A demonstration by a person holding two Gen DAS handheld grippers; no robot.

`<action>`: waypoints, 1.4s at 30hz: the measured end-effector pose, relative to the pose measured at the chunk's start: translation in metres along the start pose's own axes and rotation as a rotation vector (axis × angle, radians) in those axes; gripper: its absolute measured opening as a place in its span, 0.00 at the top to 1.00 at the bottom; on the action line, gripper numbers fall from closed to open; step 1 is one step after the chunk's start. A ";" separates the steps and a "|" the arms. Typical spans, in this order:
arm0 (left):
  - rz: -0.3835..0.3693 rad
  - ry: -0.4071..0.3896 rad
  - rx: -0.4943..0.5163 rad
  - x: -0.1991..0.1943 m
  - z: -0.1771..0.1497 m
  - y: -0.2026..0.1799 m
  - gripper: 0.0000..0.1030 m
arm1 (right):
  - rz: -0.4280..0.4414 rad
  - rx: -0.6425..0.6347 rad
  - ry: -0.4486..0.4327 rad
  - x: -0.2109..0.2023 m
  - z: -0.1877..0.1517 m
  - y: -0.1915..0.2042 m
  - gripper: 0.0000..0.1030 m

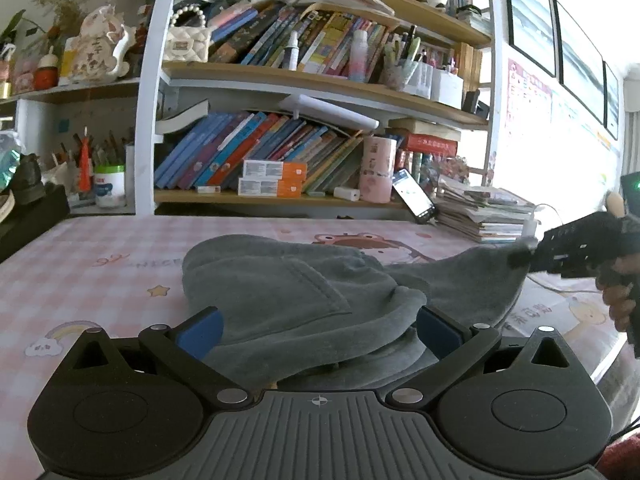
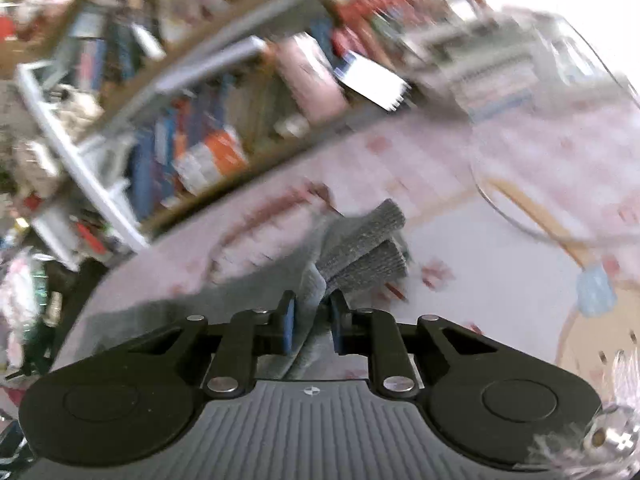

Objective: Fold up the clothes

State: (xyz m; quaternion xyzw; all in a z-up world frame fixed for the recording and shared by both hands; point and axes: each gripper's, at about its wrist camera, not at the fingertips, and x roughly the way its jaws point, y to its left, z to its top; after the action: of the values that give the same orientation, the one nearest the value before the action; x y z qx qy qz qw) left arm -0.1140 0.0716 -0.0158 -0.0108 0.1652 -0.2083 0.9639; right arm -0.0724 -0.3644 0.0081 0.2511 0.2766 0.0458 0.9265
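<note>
Grey sweatshirt [image 1: 288,292] heaped on pink checked table cover [image 1: 100,264], left gripper [image 1: 318,330] spread wide around near fold, right gripper [image 2: 312,312] pinching ribbed cuff [image 2: 368,240], sleeve drawn out rightward, bookshelf [image 1: 320,80] behind

The tall wooden bookshelf [image 2: 192,92] is looking all smeary in the right wrist view. The grey fleece top [image 1: 296,300] is hiding under the left claw [image 1: 318,330].

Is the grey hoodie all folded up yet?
Not yet. The grey hoodie lies rumpled on the pink checked sheet, with one sleeve stretched out sideways, pinched in the right claw.
</note>
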 end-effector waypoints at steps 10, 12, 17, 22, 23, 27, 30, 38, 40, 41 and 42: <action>0.002 0.008 -0.009 0.002 -0.001 0.001 0.00 | 0.032 0.144 0.046 0.006 0.002 -0.017 0.65; 0.002 0.009 -0.009 0.002 -0.001 0.001 0.00 | 0.056 0.201 0.063 0.008 0.001 -0.022 0.52; 0.000 0.012 -0.008 0.002 -0.002 0.001 0.00 | 0.060 0.316 0.105 0.024 0.003 -0.035 0.50; 0.000 0.010 -0.008 0.002 -0.002 0.003 0.00 | 0.051 0.398 0.096 0.035 0.007 -0.042 0.52; 0.001 0.010 -0.010 0.002 -0.002 0.004 0.00 | 0.045 0.399 0.093 0.037 0.008 -0.041 0.53; 0.006 0.009 -0.016 0.001 -0.002 0.005 0.00 | 0.008 0.365 0.088 0.040 0.008 -0.040 0.70; 0.005 0.006 -0.013 0.000 -0.001 0.004 0.00 | 0.007 0.366 0.087 0.040 0.007 -0.045 0.76; -0.002 0.006 -0.001 0.001 -0.001 0.002 0.00 | 0.015 0.315 0.063 0.034 0.007 -0.038 0.82; -0.001 0.003 -0.005 0.000 0.000 0.003 0.00 | 0.018 0.279 0.047 0.029 0.009 -0.029 0.83; 0.000 0.001 -0.010 -0.001 0.000 0.005 0.00 | 0.019 0.262 0.039 0.027 0.010 -0.024 0.83; 0.000 -0.002 -0.015 -0.001 0.000 0.006 0.00 | 0.023 0.238 0.030 0.025 0.012 -0.019 0.83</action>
State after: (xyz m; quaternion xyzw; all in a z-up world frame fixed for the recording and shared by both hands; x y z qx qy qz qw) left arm -0.1126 0.0775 -0.0162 -0.0181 0.1658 -0.2071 0.9640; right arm -0.0463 -0.3805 -0.0047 0.3617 0.2911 0.0273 0.8853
